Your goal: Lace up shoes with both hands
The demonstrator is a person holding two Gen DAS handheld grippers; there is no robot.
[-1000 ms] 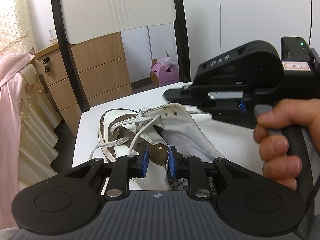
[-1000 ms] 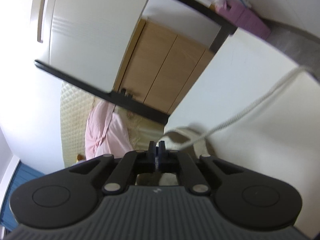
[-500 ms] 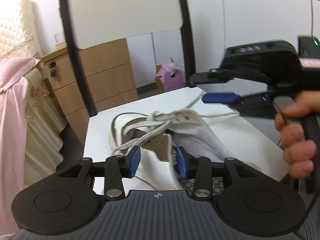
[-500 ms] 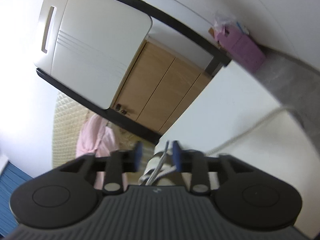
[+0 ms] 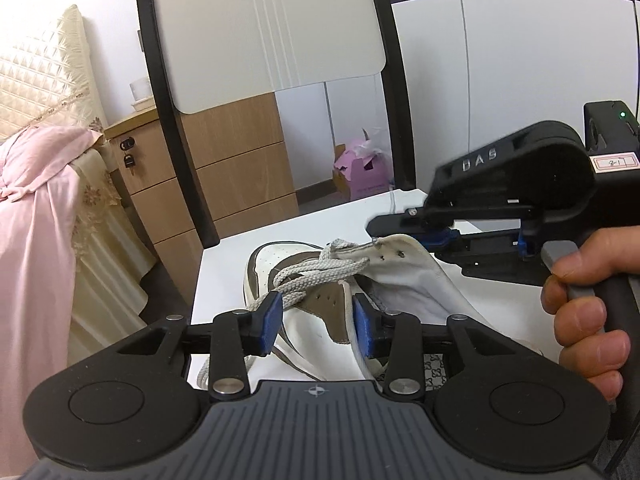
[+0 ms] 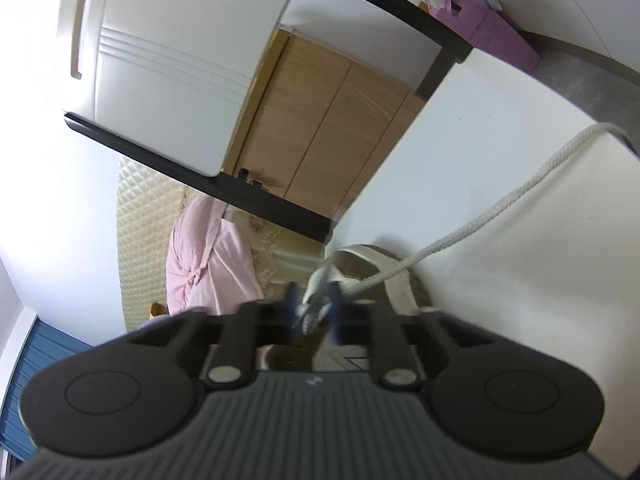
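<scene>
Left wrist view: the shoe (image 5: 320,280) lay on the white table (image 5: 224,264), toe pointing away from the camera, long axis running roughly along the left gripper's line, heel end nearest. The left gripper (image 5: 316,320) sat part open, straddling the shoe's near side; whether its blue pads pressed the upper could not be told. A loose lace end (image 5: 256,300) crossed by its left pad.

The right gripper (image 5: 424,238) came in from the right, held by a hand (image 5: 580,304), tip at the raised white tongue or collar edge (image 5: 400,248), level with the top eyelets. Its jaws were closing; in the right wrist view, blurred, lace strands (image 6: 316,300) lay between the pads, and whether they were pinched yet could not be told. Another lace (image 6: 500,208) ran from the shoe up and right across the table and over the edge.

Judgement: the right gripper was nearer the working lace, directly ahead of its tips, so the next pull likely falls to it, the left steadying the shoe.

Containers: a pink box (image 5: 362,172) on the floor behind, open, with something crumpled and white in it. The shoe was empty.
</scene>
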